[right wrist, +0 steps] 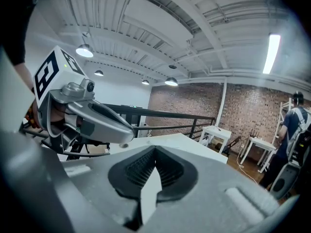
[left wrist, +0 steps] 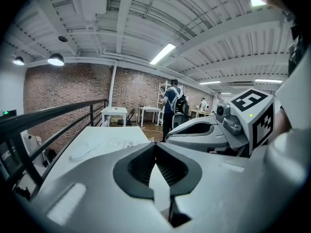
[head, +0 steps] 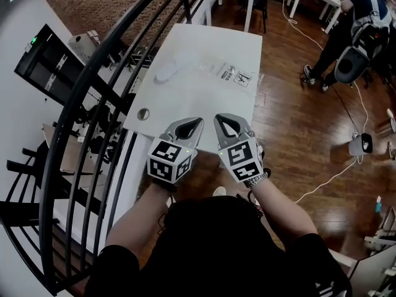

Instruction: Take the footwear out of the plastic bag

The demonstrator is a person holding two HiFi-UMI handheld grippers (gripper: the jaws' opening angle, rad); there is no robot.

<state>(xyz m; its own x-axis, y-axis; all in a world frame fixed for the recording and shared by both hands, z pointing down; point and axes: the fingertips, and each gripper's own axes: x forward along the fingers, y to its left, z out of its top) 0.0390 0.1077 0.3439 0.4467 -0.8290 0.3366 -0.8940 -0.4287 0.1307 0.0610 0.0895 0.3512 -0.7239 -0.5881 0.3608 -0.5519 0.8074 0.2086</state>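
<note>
Left tongs (head: 197,124) and right tongs (head: 220,120) closed tight, holding nothing, over bench (head: 204,48) near edge, plastic bag (head: 235,76) labels too small to read

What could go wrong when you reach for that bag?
The plastic bag lies near the table's right edge, so a tug might slide it off. The white footwear hardly shows against the white top, so a grab could miss. The left gripper and right gripper have shut jaws; they must open first.

The left gripper (head: 197,124) and right gripper (head: 219,120) were held side by side, jaws closed together, nothing between their fingers.
</note>
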